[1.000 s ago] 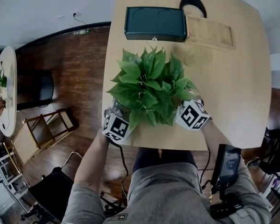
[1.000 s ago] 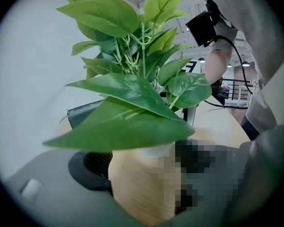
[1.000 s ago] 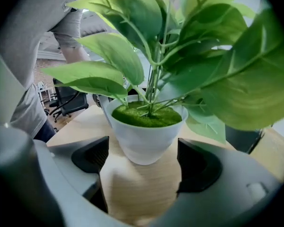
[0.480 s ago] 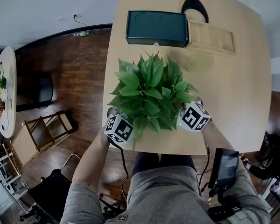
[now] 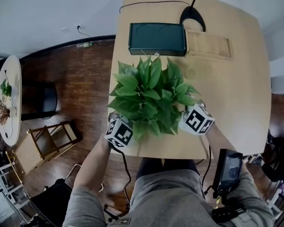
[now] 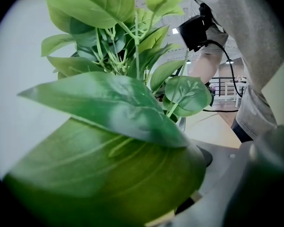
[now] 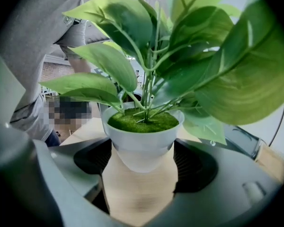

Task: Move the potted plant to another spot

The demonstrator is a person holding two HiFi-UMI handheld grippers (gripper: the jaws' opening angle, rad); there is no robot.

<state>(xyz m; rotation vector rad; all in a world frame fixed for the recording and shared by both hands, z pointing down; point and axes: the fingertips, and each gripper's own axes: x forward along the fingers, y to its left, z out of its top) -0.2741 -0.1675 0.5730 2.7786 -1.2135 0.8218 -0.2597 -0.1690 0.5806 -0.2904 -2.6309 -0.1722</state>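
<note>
The potted plant has broad green leaves and a small white pot topped with moss. In the right gripper view the pot sits between the two jaws of my right gripper. Those jaws are closing and their dark pads press the pot's sides. The pot's base hangs a little above the tabletop. My left gripper is at the plant's left side, its jaws under the foliage. In the left gripper view big leaves fill the frame and hide the jaws' stance.
The plant is over the near part of a light wooden table. At the far end are a dark green box, a flat wooden tray and a black lamp base. A round side table and wooden rack stand on the floor, left.
The plant and both grippers have come up off the table together and sit slightly nearer the green box than a second ago.
</note>
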